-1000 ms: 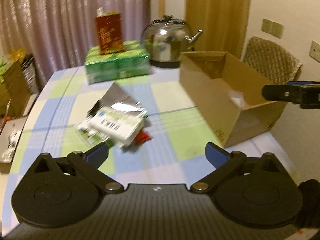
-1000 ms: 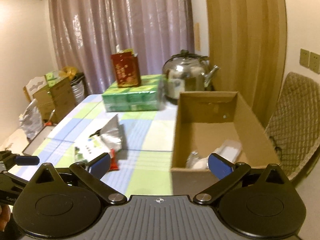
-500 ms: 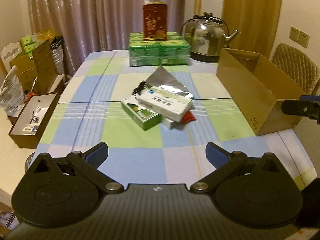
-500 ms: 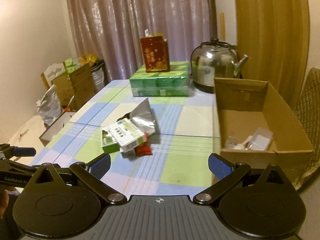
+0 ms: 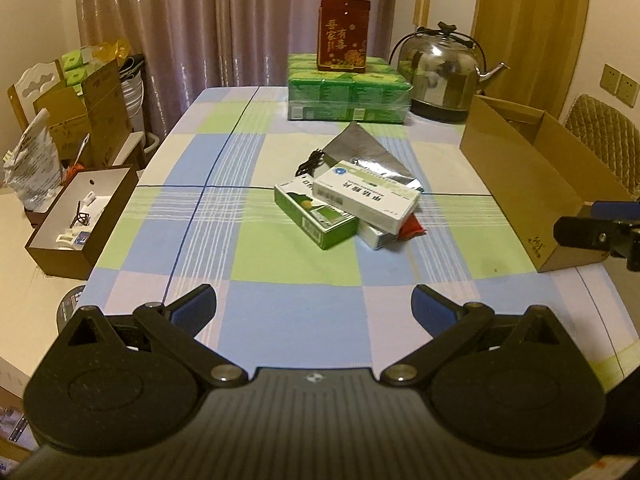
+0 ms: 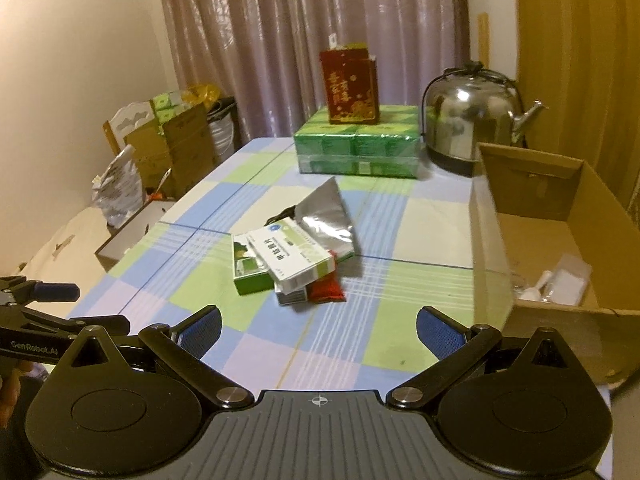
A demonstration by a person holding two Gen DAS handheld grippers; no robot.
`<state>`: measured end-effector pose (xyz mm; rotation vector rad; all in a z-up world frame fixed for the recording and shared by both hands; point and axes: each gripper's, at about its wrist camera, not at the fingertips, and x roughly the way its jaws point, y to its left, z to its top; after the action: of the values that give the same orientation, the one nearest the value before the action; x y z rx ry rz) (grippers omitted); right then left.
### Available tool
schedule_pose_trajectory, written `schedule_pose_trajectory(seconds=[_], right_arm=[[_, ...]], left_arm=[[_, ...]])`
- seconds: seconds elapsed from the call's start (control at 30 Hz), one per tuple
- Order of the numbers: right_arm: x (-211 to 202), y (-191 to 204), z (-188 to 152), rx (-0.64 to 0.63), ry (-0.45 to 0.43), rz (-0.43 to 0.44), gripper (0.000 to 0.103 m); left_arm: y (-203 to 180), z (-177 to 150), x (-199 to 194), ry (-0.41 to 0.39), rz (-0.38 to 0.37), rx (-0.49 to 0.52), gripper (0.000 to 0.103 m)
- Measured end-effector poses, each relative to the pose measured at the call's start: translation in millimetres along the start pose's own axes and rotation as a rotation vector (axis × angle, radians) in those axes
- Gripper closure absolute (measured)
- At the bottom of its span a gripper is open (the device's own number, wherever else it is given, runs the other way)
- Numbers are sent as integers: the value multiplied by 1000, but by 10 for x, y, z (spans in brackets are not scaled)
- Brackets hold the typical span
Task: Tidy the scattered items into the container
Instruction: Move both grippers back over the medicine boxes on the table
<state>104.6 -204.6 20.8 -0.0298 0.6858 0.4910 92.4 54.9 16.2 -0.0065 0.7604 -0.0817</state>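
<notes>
A pile lies mid-table: a white medicine box (image 5: 366,196) (image 6: 294,258) on top of a green box (image 5: 314,214) (image 6: 250,274), a smaller white box (image 5: 374,236), a red sachet (image 6: 328,290), a silver foil pouch (image 5: 366,152) (image 6: 328,216) and a black cord (image 5: 310,160). The open cardboard box (image 5: 532,184) (image 6: 492,240) stands at the right and holds small clear-wrapped items (image 6: 560,280). My left gripper (image 5: 314,308) is open and empty, near the front edge. My right gripper (image 6: 318,326) is open and empty, in front of the pile.
A green wrapped pack (image 5: 348,94) with a red carton (image 5: 343,34) on it and a steel kettle (image 5: 444,70) stand at the far end. A brown tray of small parts (image 5: 80,216) and boxes sit off the table's left side. A chair (image 5: 604,136) is behind the cardboard box.
Both grippers have pulled back and swung left, from over the cardboard box toward the pile. Both stay open and empty.
</notes>
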Motion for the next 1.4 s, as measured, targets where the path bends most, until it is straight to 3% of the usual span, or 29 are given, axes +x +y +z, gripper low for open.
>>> schedule_pose_trajectory(seconds=[0.5, 1.0, 1.4], right_arm=[[651, 18, 160, -64, 59, 45, 2], [1532, -52, 373, -189, 127, 147, 2], [2134, -86, 434, -304, 182, 187, 2]], left_arm=[[167, 43, 476, 55, -1, -12, 1], [297, 230, 1004, 64, -5, 6, 1], [376, 280, 1456, 62, -60, 33, 1]])
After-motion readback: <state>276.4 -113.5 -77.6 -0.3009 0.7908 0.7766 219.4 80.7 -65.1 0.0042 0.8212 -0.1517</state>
